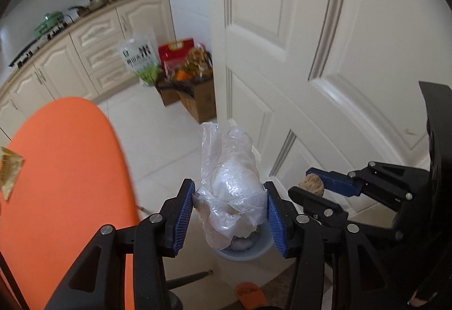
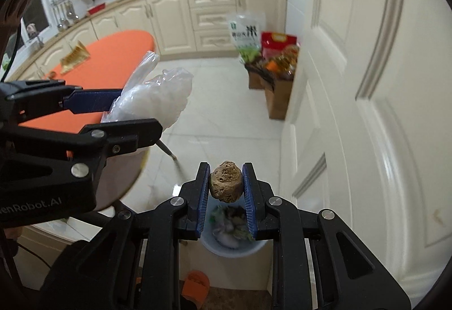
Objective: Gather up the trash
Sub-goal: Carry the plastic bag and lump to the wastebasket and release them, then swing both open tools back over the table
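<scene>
Two grippers hover side by side above one pale blue trash bin on the white tiled floor, close to a white panelled door. The left gripper has a crumpled clear plastic bag between its blue pads, which touch the bag's sides and carry it. The right gripper is clamped on one brown, pitted lump, perhaps a piece of bread or a cork; what it is stays hard to tell. The bin already holds white and greenish scraps, mostly hidden behind the fingers and the bag. One round orange table stands to the left, bearing one yellowish wrapper, cut off at the frame edge in the left view. One orange slipper lies by the bin, partly covered by the gripper bodies. Two cardboard boxes of groceries sit by the door, their contents blurred.
</scene>
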The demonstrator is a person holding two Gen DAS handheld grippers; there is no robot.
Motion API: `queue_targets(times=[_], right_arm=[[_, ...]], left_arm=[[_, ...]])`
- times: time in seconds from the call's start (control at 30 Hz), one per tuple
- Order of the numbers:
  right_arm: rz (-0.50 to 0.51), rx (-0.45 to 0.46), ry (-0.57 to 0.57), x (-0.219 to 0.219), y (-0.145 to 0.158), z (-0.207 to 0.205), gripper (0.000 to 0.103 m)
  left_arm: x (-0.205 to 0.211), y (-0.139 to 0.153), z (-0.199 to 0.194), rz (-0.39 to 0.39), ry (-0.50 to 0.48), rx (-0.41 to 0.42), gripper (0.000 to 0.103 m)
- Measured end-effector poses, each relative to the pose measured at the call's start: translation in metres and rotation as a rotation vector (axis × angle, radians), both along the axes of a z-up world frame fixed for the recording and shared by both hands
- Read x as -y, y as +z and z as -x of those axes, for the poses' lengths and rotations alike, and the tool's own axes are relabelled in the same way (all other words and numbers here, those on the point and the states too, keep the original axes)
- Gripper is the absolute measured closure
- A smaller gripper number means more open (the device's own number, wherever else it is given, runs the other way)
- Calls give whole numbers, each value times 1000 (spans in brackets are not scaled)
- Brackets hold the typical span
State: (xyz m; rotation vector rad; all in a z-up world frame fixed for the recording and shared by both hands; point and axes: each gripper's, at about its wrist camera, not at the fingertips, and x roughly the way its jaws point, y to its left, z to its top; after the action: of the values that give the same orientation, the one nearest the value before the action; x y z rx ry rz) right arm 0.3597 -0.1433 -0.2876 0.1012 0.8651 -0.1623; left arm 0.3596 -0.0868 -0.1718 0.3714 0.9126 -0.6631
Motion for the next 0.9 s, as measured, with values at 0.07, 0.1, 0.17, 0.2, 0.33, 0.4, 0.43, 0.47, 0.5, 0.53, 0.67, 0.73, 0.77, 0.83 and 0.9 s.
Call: queue_targets(times=[0.07, 0.1, 0.17, 0.2, 0.33, 0.4, 0.43, 0.47, 0.5, 0.53, 0.67, 0.73, 0.77, 0.83, 0.9], right_arm=[[-20, -14, -8, 12, -12, -2, 81], [-22, -20, -13, 14, -16, -3, 81], [-38, -33, -19, 21, -26, -6, 81], [-44, -38, -22, 24, -29, -8, 81], [-64, -55, -31, 32, -44, -12, 81], [-76, -63, -34, 36, -55, -15, 81], [-85, -69, -34, 37, -60, -19, 81], [-98, -73, -35, 38, -66, -23, 81], [-105, -70, -36, 38, -68, -24, 81], [-106, -67, -41, 37, -71, -26, 80], [-126, -55, -68, 36, -73, -31, 57], [-121, -46, -71, 32, -67, -31, 51], [-117, -34, -66, 28, -62, -30, 51], [-97, -12, -60, 20, -49, -26, 41], [-86, 23, -56, 12, -32, -20, 34]], left_arm=[[11, -10, -13, -14, 1, -23, 55], [18, -14, -22, -19, 0, -29, 54], [30, -22, -34, -32, 6, -43, 49], [37, -23, -42, -35, 8, -48, 48], [58, -29, -61, -49, 22, -49, 44], [58, -27, -61, -59, 48, -37, 44], [58, -27, -58, -62, 55, -27, 44], [58, -24, -57, -74, 68, -9, 44], [58, -22, -54, -84, 79, 7, 44], [55, -21, -44, -85, 84, 19, 44], [41, -5, -23, -55, 112, 67, 41], [23, 7, -9, -44, 139, 94, 41], [15, 14, -3, -30, 153, 109, 40], [-2, 25, 8, -12, 177, 129, 39], [-24, 37, 22, -3, 225, 166, 39]])
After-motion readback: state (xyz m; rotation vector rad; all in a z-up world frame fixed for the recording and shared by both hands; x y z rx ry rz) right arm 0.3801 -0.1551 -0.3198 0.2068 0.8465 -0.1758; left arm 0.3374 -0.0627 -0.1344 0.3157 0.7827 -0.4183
